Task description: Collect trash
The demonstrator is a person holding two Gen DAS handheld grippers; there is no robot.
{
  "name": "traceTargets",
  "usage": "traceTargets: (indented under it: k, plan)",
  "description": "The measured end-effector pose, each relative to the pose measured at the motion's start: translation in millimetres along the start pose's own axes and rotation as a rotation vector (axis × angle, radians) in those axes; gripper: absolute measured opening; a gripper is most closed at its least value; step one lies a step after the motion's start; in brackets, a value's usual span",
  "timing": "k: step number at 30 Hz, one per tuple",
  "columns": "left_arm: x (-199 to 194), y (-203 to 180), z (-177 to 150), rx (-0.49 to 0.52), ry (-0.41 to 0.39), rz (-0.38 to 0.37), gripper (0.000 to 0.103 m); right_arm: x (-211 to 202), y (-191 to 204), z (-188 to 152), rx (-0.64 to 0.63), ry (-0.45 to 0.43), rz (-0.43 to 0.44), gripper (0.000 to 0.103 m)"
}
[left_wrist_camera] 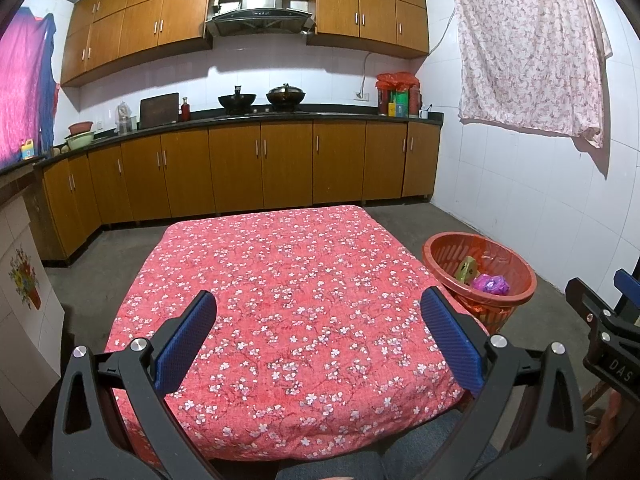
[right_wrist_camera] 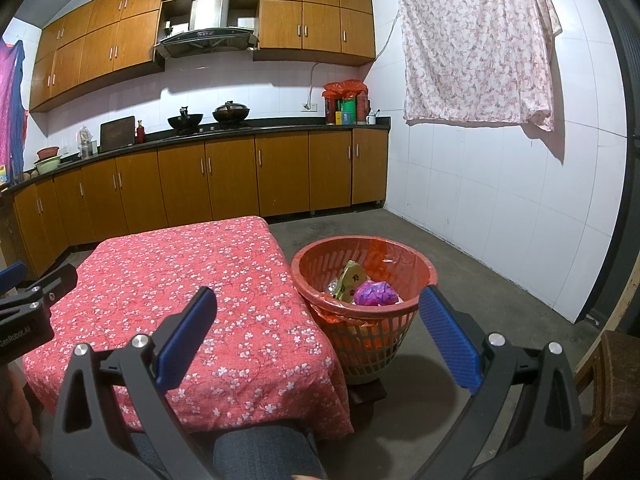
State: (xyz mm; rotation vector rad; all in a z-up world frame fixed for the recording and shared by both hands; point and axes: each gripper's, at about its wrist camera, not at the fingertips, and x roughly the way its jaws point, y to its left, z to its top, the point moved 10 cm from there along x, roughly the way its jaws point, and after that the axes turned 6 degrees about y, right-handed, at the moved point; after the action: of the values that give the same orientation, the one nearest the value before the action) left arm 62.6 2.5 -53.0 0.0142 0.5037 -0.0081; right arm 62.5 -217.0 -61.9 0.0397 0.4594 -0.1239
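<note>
**Trash in the basket, both grippers spread and empty**

Left gripper (left_wrist_camera: 318,322) held low at the bottom of the left wrist view, blue pads wide apart over the red flowered tablecloth (left_wrist_camera: 280,300), nothing between them. Right gripper (right_wrist_camera: 316,320) likewise spread in the right wrist view, left pad over the cloth's near right corner, right pad beside the basket's near rim, gripping nothing.

Orange slotted basket (right_wrist_camera: 364,344) on the floor just beside the table's right edge, centre-right of the right wrist view, standing upright with mouth facing up, lined with a thin orange bag. Inside: a yellow-green wrapper (right_wrist_camera: 350,280) standing on end, long axis tilted up toward the upper right, leaning against the liner; a crumpled purple wrapper (right_wrist_camera: 376,293) touching it on the right, rounded, with no clear long axis. Further scraps under these two, too small and shaded to identify.

Basket base partly hidden by the right pad and by a dark block beneath it. Print on the yellow-green wrapper not readable. A knee in blue jeans (right_wrist_camera: 260,454) cut off at the bottom edge. Other gripper's body cut off at the left edge of the right wrist view and at the right edge of the left wrist view.
</note>
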Motion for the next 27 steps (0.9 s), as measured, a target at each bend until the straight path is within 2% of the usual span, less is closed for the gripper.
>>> traceTargets:
  k: [27]
  plan:
    - [-1.8, -5.4, -0.9, -0.001, 0.005, 0.0, 0.101, -0.3, 0.3, 0.2, 0.002, 0.001, 0.001, 0.099]
